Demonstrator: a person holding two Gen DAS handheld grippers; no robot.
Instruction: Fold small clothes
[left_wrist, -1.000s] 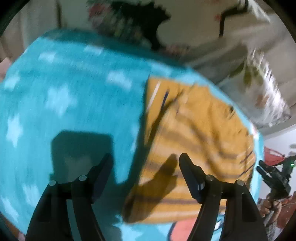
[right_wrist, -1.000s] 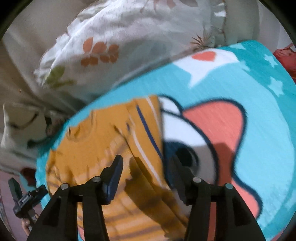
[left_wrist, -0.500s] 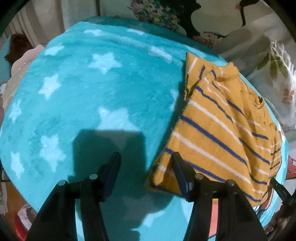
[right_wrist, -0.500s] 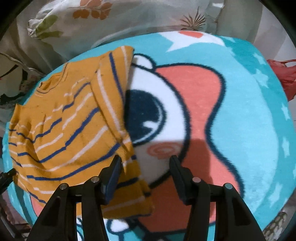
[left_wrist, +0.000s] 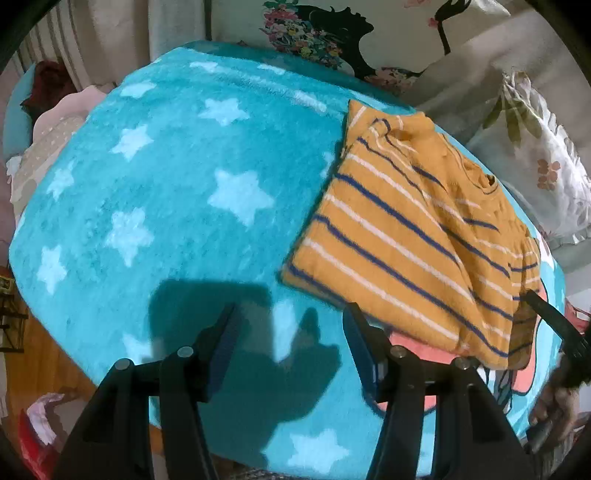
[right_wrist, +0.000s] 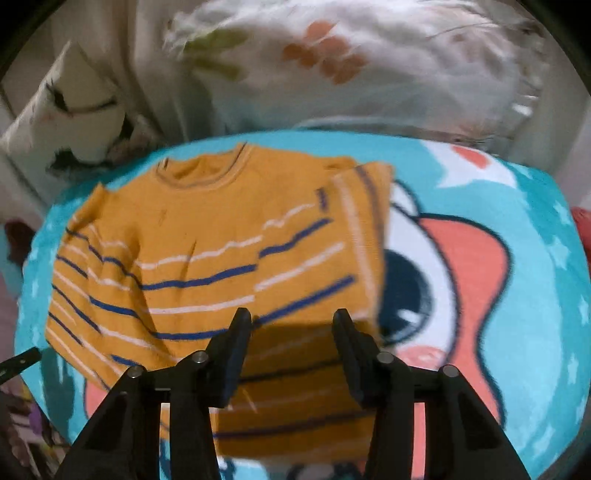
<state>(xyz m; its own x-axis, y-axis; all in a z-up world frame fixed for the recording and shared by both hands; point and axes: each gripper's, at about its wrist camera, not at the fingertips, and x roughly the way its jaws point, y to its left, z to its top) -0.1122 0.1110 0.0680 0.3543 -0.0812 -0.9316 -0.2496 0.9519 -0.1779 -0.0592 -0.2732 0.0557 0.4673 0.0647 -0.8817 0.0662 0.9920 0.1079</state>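
Lying flat on blanket (right_wrist: 535, 280), striped shirt (right_wrist: 207, 240), collar pointing at pillows; both claws spread, empty.

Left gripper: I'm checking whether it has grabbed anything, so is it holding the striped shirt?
No, the left gripper is open over the blue star blanket, with the striped shirt lying beside it, ungrasped.

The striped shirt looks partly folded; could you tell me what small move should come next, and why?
Probably lower the open right gripper onto the hem of the striped shirt and pinch it to fold upward. Both sides look tucked in, the shirt lies flat on the blanket, and the left gripper is also open, empty.
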